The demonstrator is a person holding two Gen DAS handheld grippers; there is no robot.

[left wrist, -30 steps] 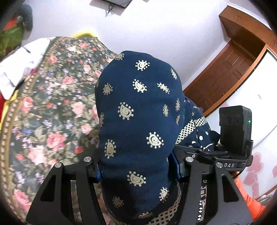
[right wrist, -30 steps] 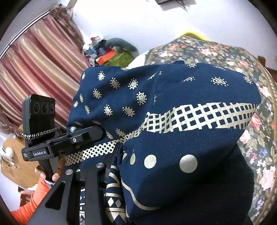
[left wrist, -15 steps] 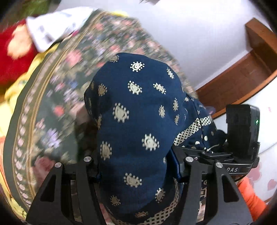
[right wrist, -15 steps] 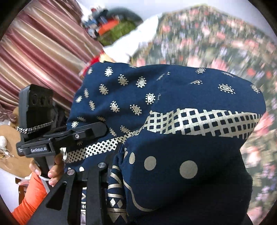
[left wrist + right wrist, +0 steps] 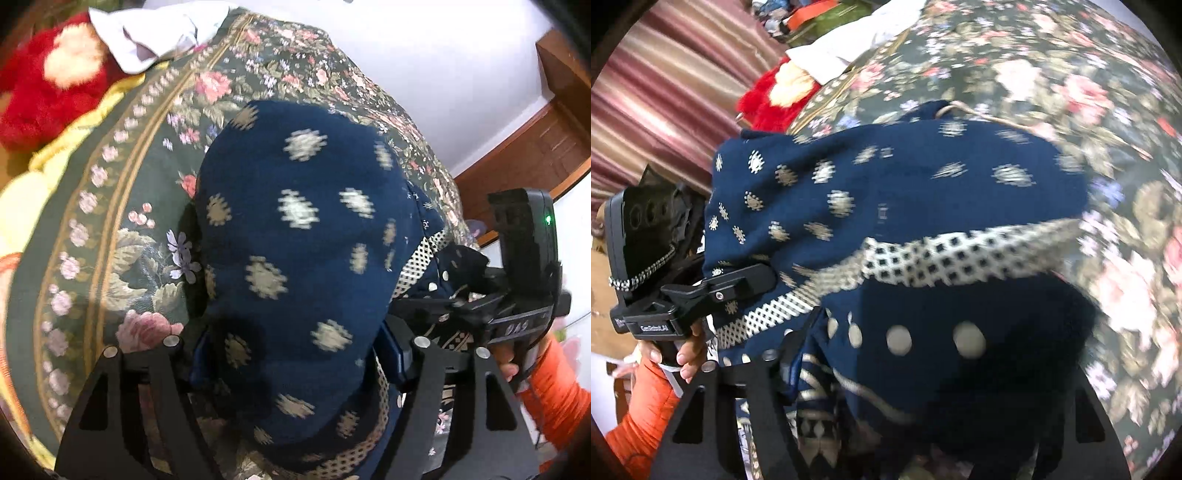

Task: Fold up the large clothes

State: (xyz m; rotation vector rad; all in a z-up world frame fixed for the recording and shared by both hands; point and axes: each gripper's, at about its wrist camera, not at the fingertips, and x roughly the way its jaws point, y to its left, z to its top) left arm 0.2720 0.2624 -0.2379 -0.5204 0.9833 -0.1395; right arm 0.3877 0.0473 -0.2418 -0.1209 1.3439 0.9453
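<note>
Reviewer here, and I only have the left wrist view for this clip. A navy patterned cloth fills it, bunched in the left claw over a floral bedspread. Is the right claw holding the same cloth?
Observer: Yes. In the right wrist view the navy cloth is bunched between the fingers of the right claw and drapes over them, hiding the tips.
Operator: Is there anything off to the left that I'm missing?
Observer: A striped maroon curtain hangs behind the left hand, which grips its handle.
</note>
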